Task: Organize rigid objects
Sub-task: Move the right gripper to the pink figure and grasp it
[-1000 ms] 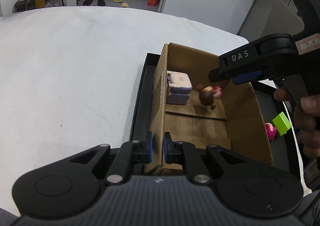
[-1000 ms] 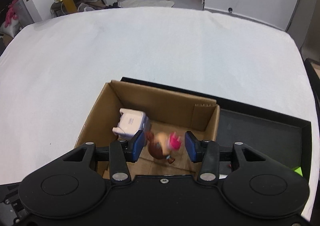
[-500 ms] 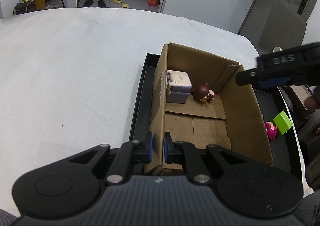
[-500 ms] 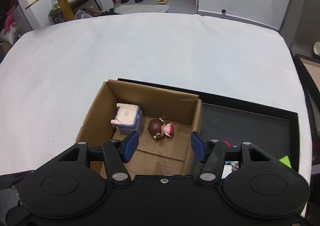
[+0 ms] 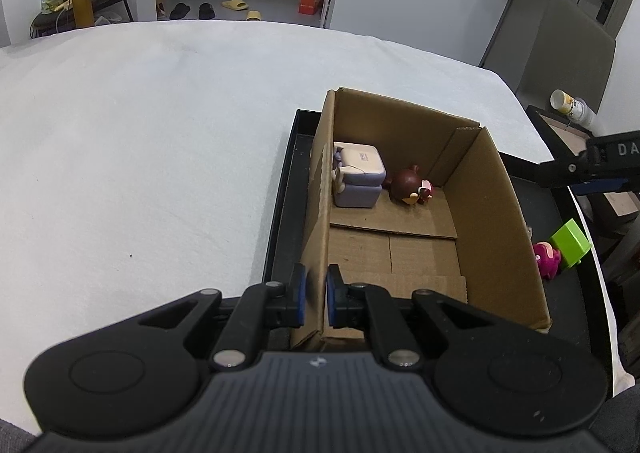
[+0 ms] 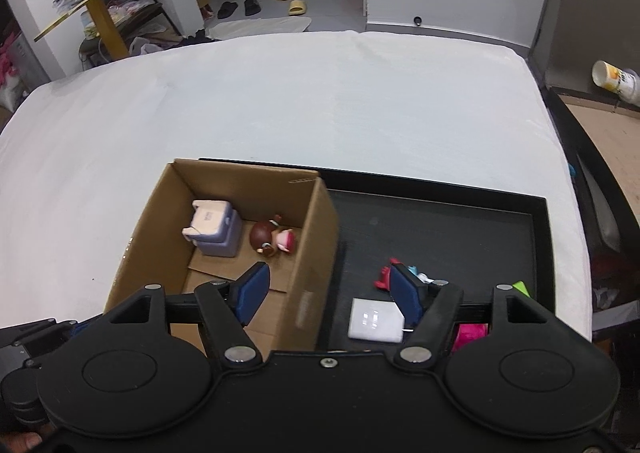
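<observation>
An open cardboard box (image 5: 492,189) (image 6: 316,229) stands on a black tray (image 6: 460,229). Inside lie a purple-and-white cooler toy (image 5: 358,177) (image 6: 216,229) and a brown doll with a pink part (image 5: 410,187) (image 6: 272,239). My left gripper (image 5: 314,301) is shut on the box's left wall near its front corner. My right gripper (image 6: 326,295) is open and empty above the box's right wall; it shows at the right edge of the left wrist view (image 5: 592,169). On the tray lie a white flat block (image 6: 374,321), a red and light-blue toy (image 6: 386,277), a pink toy (image 5: 546,259) and a green block (image 5: 570,243).
The tray sits on a white cloth-covered table (image 5: 140,153). A dark side table with a can (image 6: 616,79) stands at the right. Shoes and a yellow shelf lie on the floor beyond the table.
My right gripper let go of the brown doll, which now lies in the box, then opened wider, rose and moved right toward the tray. My left gripper kept its hold.
</observation>
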The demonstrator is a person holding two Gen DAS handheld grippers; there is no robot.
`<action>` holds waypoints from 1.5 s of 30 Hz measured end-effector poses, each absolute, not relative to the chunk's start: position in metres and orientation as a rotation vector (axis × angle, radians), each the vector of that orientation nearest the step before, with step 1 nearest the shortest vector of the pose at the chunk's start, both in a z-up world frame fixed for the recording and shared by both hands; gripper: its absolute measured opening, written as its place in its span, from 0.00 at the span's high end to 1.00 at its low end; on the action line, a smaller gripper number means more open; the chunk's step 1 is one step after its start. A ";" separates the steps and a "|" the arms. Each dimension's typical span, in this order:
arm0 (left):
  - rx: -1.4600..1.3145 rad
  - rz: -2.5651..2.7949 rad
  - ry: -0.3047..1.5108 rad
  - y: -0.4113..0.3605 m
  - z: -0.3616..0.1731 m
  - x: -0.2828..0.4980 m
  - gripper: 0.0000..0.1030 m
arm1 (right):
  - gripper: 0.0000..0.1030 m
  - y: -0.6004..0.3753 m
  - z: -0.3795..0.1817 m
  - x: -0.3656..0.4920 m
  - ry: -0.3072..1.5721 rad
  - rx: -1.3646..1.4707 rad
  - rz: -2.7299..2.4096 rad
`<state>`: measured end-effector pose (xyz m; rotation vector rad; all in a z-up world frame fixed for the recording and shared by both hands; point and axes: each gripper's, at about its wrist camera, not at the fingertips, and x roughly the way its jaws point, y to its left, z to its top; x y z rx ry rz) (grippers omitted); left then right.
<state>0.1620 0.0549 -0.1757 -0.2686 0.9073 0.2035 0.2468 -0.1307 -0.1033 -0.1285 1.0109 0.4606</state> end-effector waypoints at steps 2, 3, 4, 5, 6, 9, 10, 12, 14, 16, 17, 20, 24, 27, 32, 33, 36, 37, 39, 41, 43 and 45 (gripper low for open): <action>-0.269 0.208 0.909 0.055 -0.176 0.162 0.91 | 0.36 -0.137 -0.104 0.247 1.011 -0.122 0.453; -0.270 0.211 0.909 0.055 -0.176 0.163 0.92 | 0.36 -0.140 -0.104 0.247 1.012 -0.118 0.450; -0.272 0.212 0.909 0.055 -0.176 0.163 0.92 | 0.36 -0.143 -0.105 0.248 1.012 -0.114 0.447; -0.272 0.213 0.909 0.055 -0.176 0.163 0.92 | 0.36 -0.146 -0.105 0.248 1.013 -0.110 0.444; -0.271 0.215 0.909 0.055 -0.176 0.163 0.92 | 0.36 -0.149 -0.106 0.249 1.015 -0.109 0.440; -0.265 0.218 0.910 0.053 -0.176 0.163 0.92 | 0.36 -0.157 -0.109 0.252 1.015 -0.109 0.427; -0.263 0.218 0.910 0.053 -0.176 0.163 0.92 | 0.36 -0.160 -0.109 0.253 1.017 -0.105 0.423; -0.262 0.219 0.910 0.053 -0.176 0.163 0.92 | 0.35 -0.167 -0.112 0.255 1.024 -0.095 0.414; -0.262 0.220 0.910 0.052 -0.176 0.164 0.92 | 0.35 -0.173 -0.117 0.258 1.040 -0.074 0.404; -0.263 0.222 0.911 0.052 -0.176 0.163 0.92 | 0.35 -0.178 -0.122 0.259 1.059 -0.052 0.395; -0.262 0.222 0.910 0.052 -0.176 0.163 0.92 | 0.35 -0.180 -0.126 0.261 1.068 -0.042 0.391; -0.262 0.221 0.911 0.053 -0.176 0.163 0.92 | 0.35 -0.184 -0.137 0.263 1.097 -0.009 0.384; -0.261 0.221 0.911 0.053 -0.176 0.163 0.92 | 0.35 -0.187 -0.150 0.266 1.128 0.028 0.377; -0.262 0.222 0.911 0.053 -0.176 0.163 0.92 | 0.35 -0.189 -0.157 0.268 1.142 0.028 0.362; -0.262 0.223 0.912 0.053 -0.177 0.164 0.92 | 0.35 -0.200 -0.172 0.275 1.165 0.029 0.312; -0.261 0.223 0.913 0.053 -0.177 0.164 0.92 | 0.35 -0.202 -0.174 0.276 1.170 0.029 0.306; -0.265 0.224 0.913 0.053 -0.177 0.164 0.92 | 0.35 -0.207 -0.183 0.280 1.183 0.026 0.283; -0.264 0.224 0.913 0.053 -0.177 0.164 0.92 | 0.35 -0.209 -0.185 0.280 1.187 0.025 0.277; -0.262 0.223 0.913 0.053 -0.177 0.163 0.92 | 0.35 -0.211 -0.190 0.282 1.193 0.022 0.267; -0.264 0.224 0.913 0.053 -0.177 0.164 0.92 | 0.35 -0.212 -0.195 0.283 1.202 0.018 0.260; -0.264 0.224 0.913 0.053 -0.177 0.164 0.92 | 0.35 -0.211 -0.200 0.285 1.211 0.007 0.253; -0.263 0.223 0.913 0.053 -0.177 0.164 0.92 | 0.35 -0.211 -0.205 0.284 1.221 -0.001 0.248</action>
